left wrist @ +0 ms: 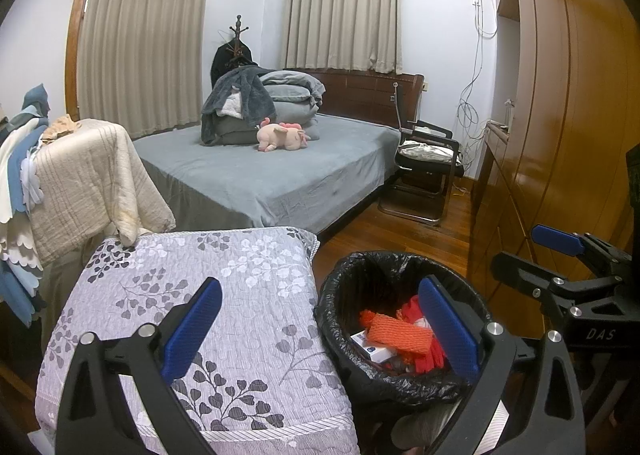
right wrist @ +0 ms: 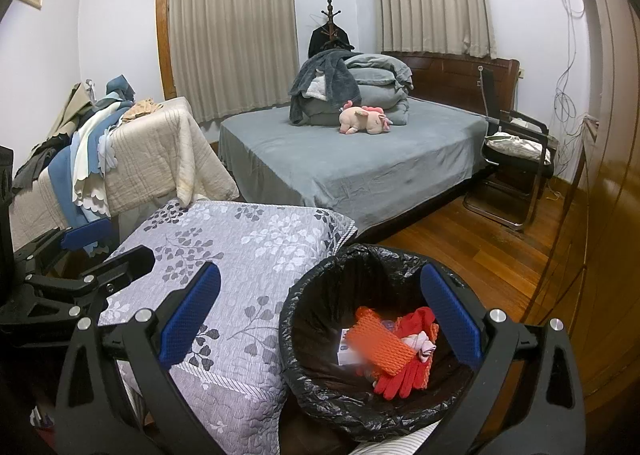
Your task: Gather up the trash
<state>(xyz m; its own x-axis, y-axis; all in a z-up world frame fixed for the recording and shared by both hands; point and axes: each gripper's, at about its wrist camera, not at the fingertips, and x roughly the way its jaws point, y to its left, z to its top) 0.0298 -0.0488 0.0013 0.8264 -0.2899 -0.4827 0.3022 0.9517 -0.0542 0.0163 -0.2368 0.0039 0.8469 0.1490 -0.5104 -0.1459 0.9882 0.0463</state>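
Trash sits already inside the bin, which is lined with a black bag: in the left wrist view an orange foam net, a small white box and a red glove lie at its bottom, down and to the right of the left gripper, whose blue pads stand wide apart with nothing between them. One pad hangs over the floral quilt, the other over the bin's mouth. The right gripper shows at the right edge, its fingers also apart and empty. In the right wrist view the right gripper straddles the bin more squarely, so I judge this hand the nearer one; the net lies with its long axis slanting from upper left to lower right. No loose litter is evident on the bed or floor, though the bin's far wall hides part of its contents, a blurred patch covers the box, and the floor behind the quilt is out of sight.
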